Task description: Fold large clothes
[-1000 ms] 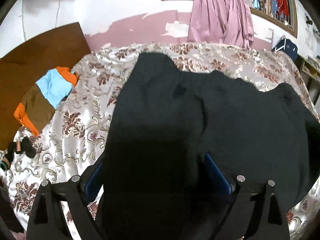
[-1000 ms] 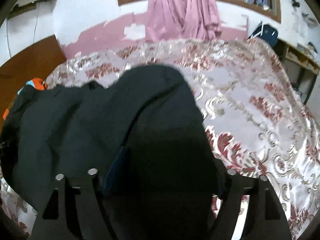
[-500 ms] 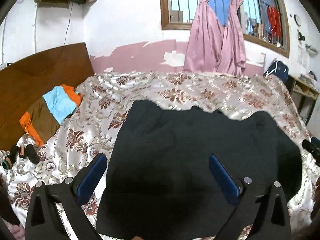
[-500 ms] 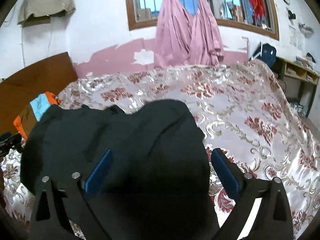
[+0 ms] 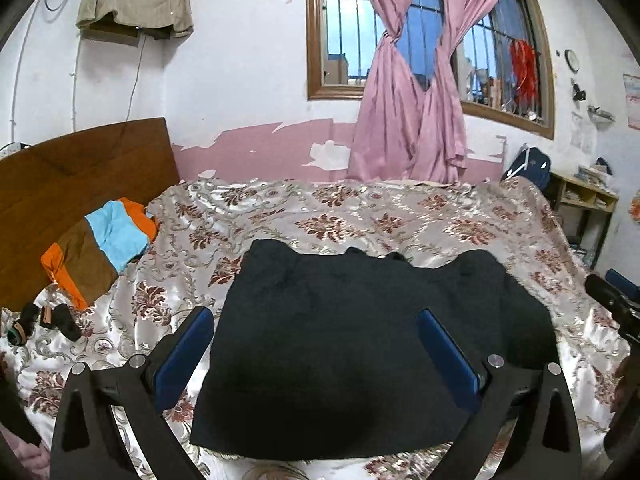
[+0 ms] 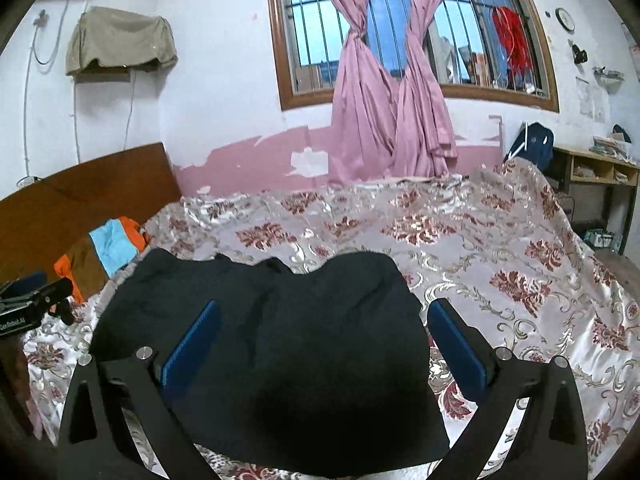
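Black soft-fabric garment lies folded at lower centre, on floral satin bedspread. Left gripper & right gripper: jaws just opened wide, nothing held. Cloth prob. light, limp; satin slippery; pinch near-edge corners.

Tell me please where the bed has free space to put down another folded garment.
Free: the bedspread right of the black garment, and the strip between it and the curtains. Crowded: the headboard side, with the folded orange clothes and small dark items.
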A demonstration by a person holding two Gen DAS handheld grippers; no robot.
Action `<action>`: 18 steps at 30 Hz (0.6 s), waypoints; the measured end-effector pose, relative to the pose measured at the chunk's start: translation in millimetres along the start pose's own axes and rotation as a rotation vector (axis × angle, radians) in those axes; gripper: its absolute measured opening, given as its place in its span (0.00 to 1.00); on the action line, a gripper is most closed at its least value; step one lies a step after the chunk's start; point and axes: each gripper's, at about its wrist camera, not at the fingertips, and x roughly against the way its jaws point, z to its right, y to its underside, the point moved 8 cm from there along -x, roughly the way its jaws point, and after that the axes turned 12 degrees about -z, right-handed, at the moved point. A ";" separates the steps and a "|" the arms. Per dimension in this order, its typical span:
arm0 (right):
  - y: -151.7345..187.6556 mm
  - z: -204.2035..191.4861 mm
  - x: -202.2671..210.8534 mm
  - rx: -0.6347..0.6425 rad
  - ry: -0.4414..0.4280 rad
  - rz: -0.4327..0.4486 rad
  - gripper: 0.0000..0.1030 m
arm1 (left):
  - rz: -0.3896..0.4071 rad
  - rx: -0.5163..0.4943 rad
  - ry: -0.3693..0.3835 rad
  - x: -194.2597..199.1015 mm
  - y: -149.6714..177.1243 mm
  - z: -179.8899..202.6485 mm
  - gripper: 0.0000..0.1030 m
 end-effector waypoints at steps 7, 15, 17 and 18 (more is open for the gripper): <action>3.6 -19.2 38.8 0.031 -0.012 0.065 0.98 | 0.063 -0.008 0.008 41.9 14.2 7.3 1.00; 18.8 -28.9 76.2 0.040 -0.015 0.092 0.99 | 0.072 0.026 0.042 71.0 37.8 4.7 1.00; 23.5 -30.4 84.8 0.042 -0.008 0.096 0.99 | 0.075 0.027 0.045 77.0 44.6 3.2 1.00; 26.5 -30.9 89.4 0.043 -0.008 0.100 0.99 | 0.078 0.028 0.045 80.3 47.8 2.9 1.00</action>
